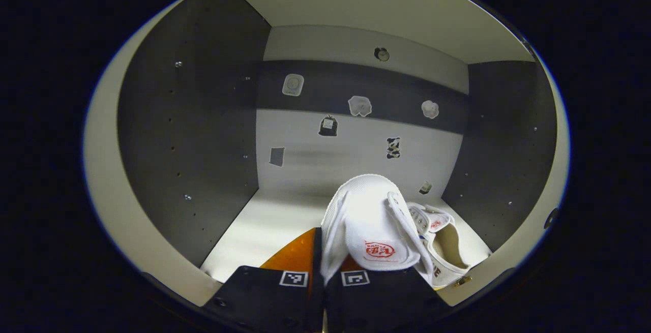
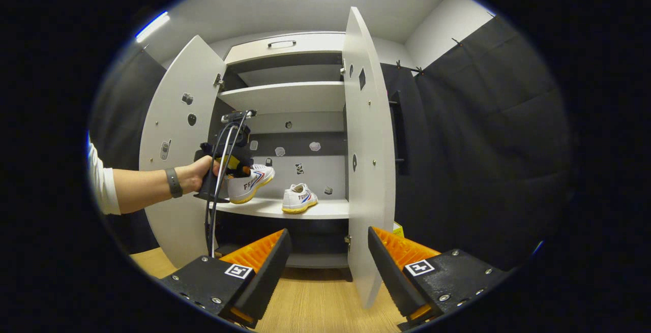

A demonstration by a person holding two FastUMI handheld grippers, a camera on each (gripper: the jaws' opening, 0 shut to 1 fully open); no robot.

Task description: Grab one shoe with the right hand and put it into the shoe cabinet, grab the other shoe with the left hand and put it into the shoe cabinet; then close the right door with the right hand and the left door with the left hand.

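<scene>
The left gripper (image 2: 231,162) is inside the shoe cabinet (image 2: 285,94), and its jaws are squeezed tight on a white shoe (image 1: 371,231). In the left gripper view the shoe sticks up just in front of the jaws, with its red mark facing us. In the right gripper view a hand (image 2: 201,173) holds this gripper up over the shelf (image 2: 315,210), so the shoe hangs a little above the shelf and is not down yet. The other shoe (image 2: 300,198) already sits on the shelf, just to the right of the held one. The right gripper (image 2: 325,267) is out in front of the cabinet, low over the wood floor (image 2: 310,302). Its jaws are wide apart and hold nothing. The right door (image 2: 368,160) stands straight ahead of them, and the left door (image 2: 173,145) is off to their left. Both doors are wide open. The shoe looks light, made of soft cloth with a bendy yellow sole. Soft cloth can fold or slip, so I think a firm pinch by the heel end or the stiff side wall is best, not the floppy tongue. I think the next thing is to lower the shoe onto the shelf beside its mate, then let go. The doors look thin and stiff, so a push on the outer edge should swing them shut.
</scene>
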